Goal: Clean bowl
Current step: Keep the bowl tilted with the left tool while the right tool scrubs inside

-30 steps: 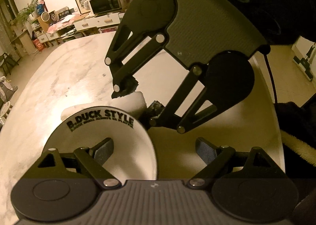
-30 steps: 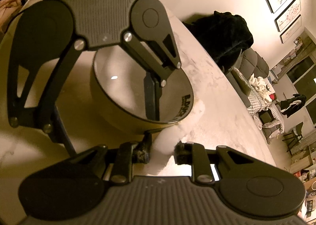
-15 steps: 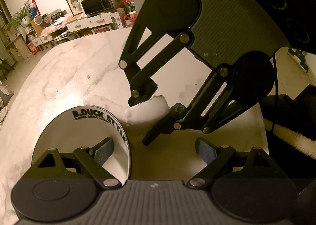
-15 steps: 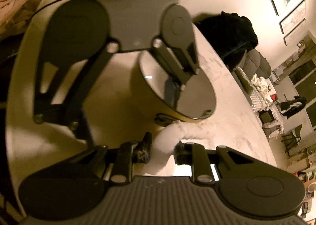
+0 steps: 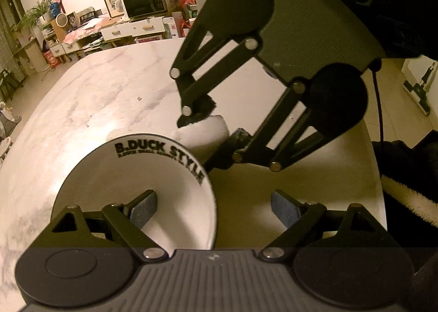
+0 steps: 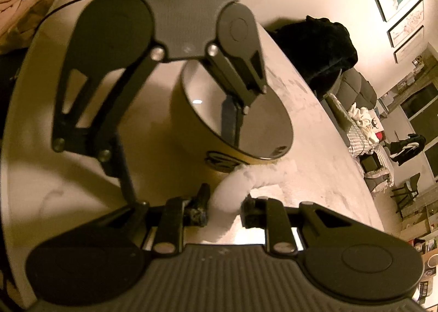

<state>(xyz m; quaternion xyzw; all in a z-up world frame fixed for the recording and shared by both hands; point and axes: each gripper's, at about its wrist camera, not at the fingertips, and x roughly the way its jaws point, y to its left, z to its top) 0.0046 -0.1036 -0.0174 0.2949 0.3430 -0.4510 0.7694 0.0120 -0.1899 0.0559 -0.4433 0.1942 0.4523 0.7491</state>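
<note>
left gripper (image 5: pixel 213 206): spread wide, straddling the bowl's near wall. One pad sits inside the bowl, the other outside it over the desk. Can't tell if either pad touches the wall, so no confirmed grip.
right gripper (image 6: pixel 225 206): closed on a white cloth, wad squeezed between both pads.
bowl (image 5: pixel 175 175): on the desk (image 5: pixel 90 103), tipped so the opening faces the left wrist camera. White inside, yellow outside with a dark emblem low on the wall, black "B.DUCK STYLE" lettering along the inner rim.
bowl, right wrist view (image 6: pixel 191 131): sits just ahead of the right gripper, left gripper's linkage reaching down over its rim.
cloth (image 6: pixel 232 188): runs from the right gripper's pads forward and curls against the bowl's outer wall near the rim.
cloth, left wrist view (image 5: pixel 205 131): white lump just behind the bowl's far rim, touching it.
desk: pale marble pattern, rounded edge.
background: black garment (image 6: pixel 320 49) on the desk's far end; microwave (image 5: pixel 145 5) on a sideboard across the room.
</note>
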